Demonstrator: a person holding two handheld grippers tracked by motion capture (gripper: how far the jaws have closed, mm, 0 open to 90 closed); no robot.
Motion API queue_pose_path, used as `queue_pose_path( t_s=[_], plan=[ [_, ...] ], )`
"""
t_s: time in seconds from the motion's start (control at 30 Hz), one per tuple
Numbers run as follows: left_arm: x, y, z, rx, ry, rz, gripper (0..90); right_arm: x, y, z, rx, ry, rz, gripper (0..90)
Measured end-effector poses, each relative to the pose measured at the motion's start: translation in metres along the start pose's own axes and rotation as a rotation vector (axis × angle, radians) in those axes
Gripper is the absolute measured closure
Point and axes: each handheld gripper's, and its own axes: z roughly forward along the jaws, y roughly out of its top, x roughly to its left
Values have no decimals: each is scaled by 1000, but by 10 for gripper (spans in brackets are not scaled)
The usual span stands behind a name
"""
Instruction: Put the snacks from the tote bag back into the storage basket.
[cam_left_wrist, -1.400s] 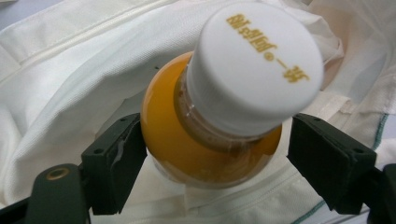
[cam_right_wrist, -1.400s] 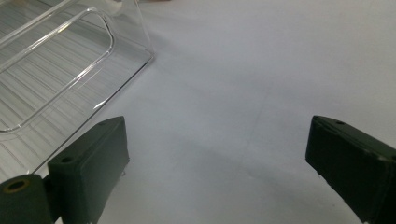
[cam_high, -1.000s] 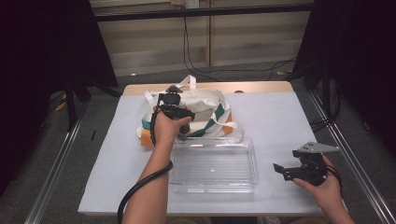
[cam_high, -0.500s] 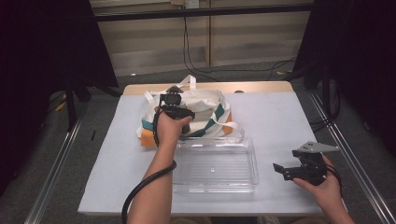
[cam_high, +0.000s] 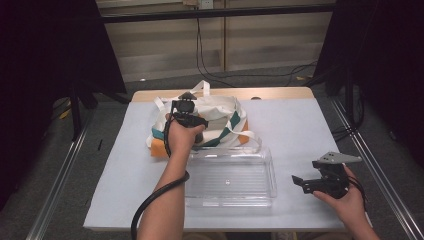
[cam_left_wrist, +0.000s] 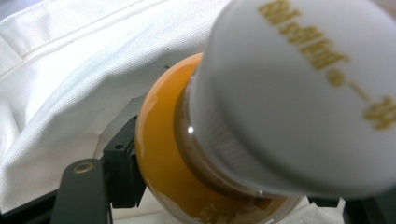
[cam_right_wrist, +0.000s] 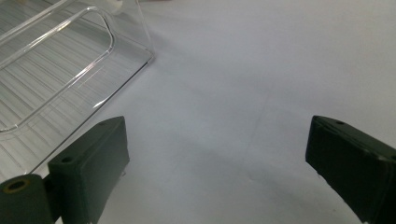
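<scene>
My left gripper sits in the white bag at the back of the counter; its fingers have just been closing & now clamp a jar of amber stuff w/ a white cap, jar filling the gap btwn them. Step in hand: the grab. Next, I reckon: lift it clear w/o snagging cloth, over to the clear tray just in front. Right gripper hovers beyond the tray, fingers apart, nothing in them.
</scene>
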Motion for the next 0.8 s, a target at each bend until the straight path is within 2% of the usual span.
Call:
queue_pose_path(
  t_s=[0.07, 0.2, 0.33, 0.57, 0.63, 0.8],
  plan=[
    [1, 0, 0, 6, -6, 8, 298, 1, 0, 1, 3, -2, 5, 56],
    [3, 1, -2, 13, -18, 11, 300, 1, 2, 3, -1, 5, -15, 56],
    [5, 1, -3, 19, -31, 3, 301, 4, 2, 4, 10, 8, -14, 56],
    [7, 3, -8, 55, -41, 27, 301, 3, 2, 4, 9, 5, -10, 57],
    [8, 4, -10, 54, -53, 14, 301, 4, 2, 3, 9, 3, -12, 57],
    [6, 8, -17, 73, -62, 40, 301, 5, 2, 4, 18, 4, -12, 57]
  ],
)
